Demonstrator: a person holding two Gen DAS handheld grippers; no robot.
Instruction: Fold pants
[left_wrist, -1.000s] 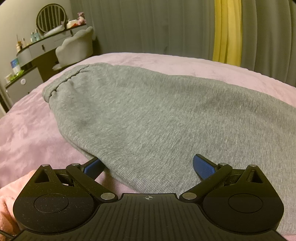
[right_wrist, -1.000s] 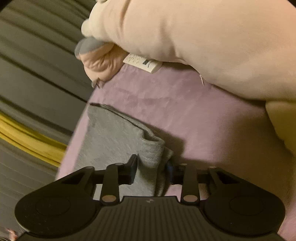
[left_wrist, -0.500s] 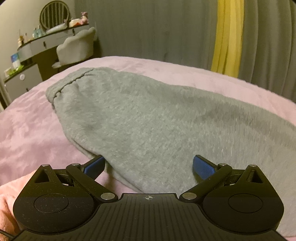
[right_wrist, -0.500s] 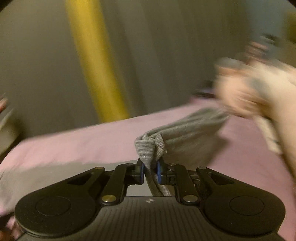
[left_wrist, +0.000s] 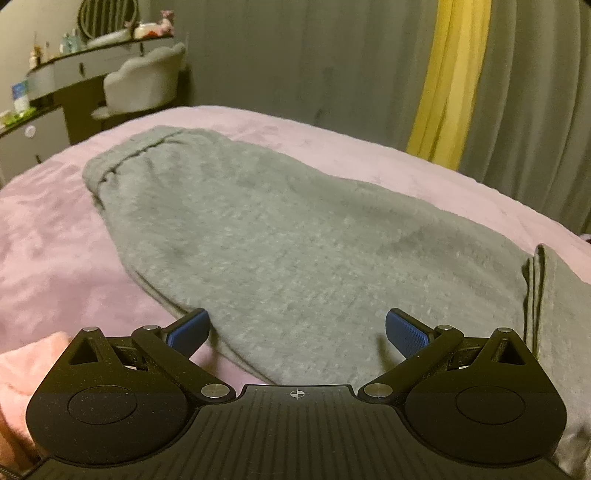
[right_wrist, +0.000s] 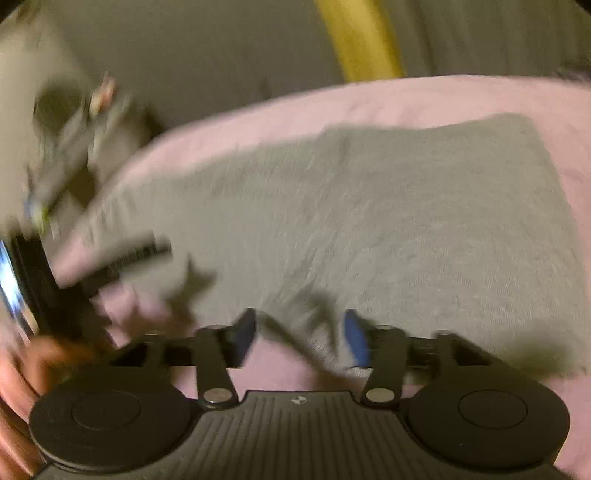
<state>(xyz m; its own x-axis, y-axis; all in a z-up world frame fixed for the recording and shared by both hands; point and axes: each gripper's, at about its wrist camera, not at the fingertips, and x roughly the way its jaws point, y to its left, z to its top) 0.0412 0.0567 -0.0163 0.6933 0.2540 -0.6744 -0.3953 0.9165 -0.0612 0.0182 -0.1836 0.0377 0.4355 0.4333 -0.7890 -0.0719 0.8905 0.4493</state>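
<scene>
Grey sweatpants (left_wrist: 295, 240) lie flat on a pink bed cover (left_wrist: 48, 229), waistband at the far left. A folded-over leg end (left_wrist: 543, 288) lies on top at the right. My left gripper (left_wrist: 297, 328) is open and empty, just above the near edge of the pants. In the blurred right wrist view the pants (right_wrist: 369, 206) are doubled over. My right gripper (right_wrist: 299, 338) is open, with the grey cuff (right_wrist: 325, 343) lying loose between its blue pads. The left gripper's body (right_wrist: 122, 258) shows at the left.
A dressing table (left_wrist: 66, 70) with bottles and a padded chair (left_wrist: 144, 85) stand beyond the bed's far left. Grey curtains (left_wrist: 295, 55) and a yellow curtain (left_wrist: 450, 74) hang behind the bed. A pink sleeve (left_wrist: 22, 373) is at the lower left.
My right gripper carried the cuff over the pants toward the left gripper, folding the leg back, then opened and let go. My left gripper stayed open and rose slightly.
</scene>
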